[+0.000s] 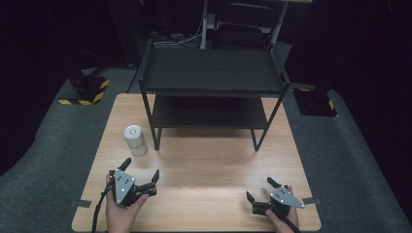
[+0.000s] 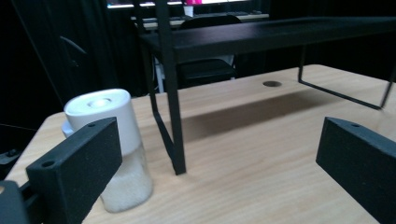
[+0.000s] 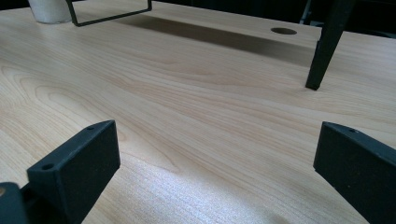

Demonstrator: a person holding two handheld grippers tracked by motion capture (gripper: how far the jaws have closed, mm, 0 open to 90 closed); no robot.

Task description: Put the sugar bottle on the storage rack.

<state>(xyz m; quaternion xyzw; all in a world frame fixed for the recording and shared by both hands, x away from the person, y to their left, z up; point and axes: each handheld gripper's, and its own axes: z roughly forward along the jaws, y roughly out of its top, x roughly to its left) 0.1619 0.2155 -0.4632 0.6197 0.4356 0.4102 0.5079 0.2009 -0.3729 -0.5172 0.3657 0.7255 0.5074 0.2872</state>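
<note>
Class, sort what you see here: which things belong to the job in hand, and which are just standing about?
Belongs to the job:
- white-lidded jar, nearest the left tongs
- left tongs, open
- right tongs, open

Just standing about:
- black two-tier rack
- wooden table
- yellow-and-black striped blocks on the floor

A two-level shelf [image 1: 212, 77] stands on the far half of the table [image 1: 204, 165]. A lidded jar [image 1: 135, 140] sits just beside its front left leg, to the left. The left gripper [image 1: 142, 171] rests near the jar, in front of it, and the right gripper [image 1: 261, 190] sits well apart at the near right corner.
</note>
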